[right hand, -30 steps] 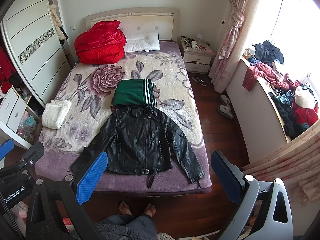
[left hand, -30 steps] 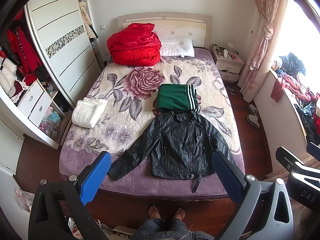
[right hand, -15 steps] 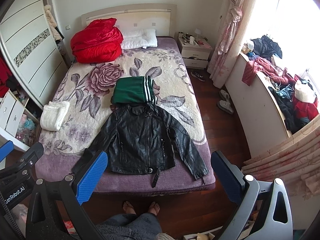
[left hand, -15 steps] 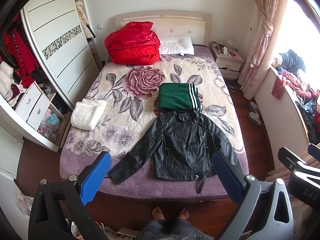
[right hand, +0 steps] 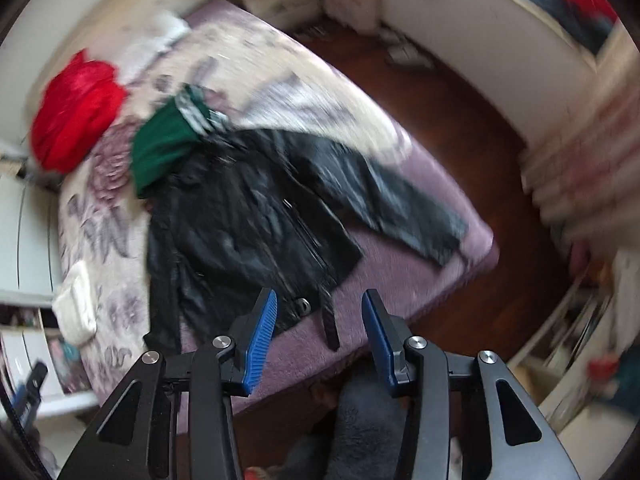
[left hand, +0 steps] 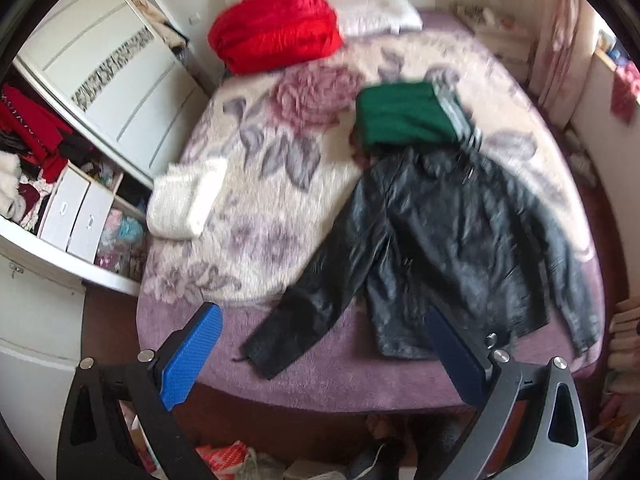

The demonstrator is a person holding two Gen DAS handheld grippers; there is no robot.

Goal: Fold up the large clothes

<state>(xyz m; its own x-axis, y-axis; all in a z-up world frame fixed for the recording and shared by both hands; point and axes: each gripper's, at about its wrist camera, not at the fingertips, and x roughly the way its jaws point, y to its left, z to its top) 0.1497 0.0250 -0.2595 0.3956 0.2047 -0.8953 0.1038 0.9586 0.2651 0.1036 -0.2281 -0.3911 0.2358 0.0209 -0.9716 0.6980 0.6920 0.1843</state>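
A black leather jacket [left hand: 452, 248] lies spread flat, front up, at the foot of the bed [left hand: 328, 376], sleeves out to both sides; it also shows in the right wrist view [right hand: 260, 216]. My left gripper [left hand: 324, 320] is open and empty, above the bed's near edge by the jacket's left sleeve cuff [left hand: 268, 356]. My right gripper [right hand: 318, 300] is open and empty, its jaws narrower, just above the jacket's hem and dangling belt strap [right hand: 330, 320]. Both views are motion-blurred.
A folded green garment [left hand: 404, 116] lies above the jacket's collar. A red quilt [left hand: 276, 24] and pillow sit at the headboard, and a folded white item [left hand: 186, 204] lies at the bed's left edge. An open wardrobe [left hand: 60, 168] stands left. Wooden floor [right hand: 460, 128] lies right of the bed.
Both grippers dropped fast toward the foot of the bed and the jacket. The right gripper's jaws have narrowed and its view has rolled. The jacket has not moved.
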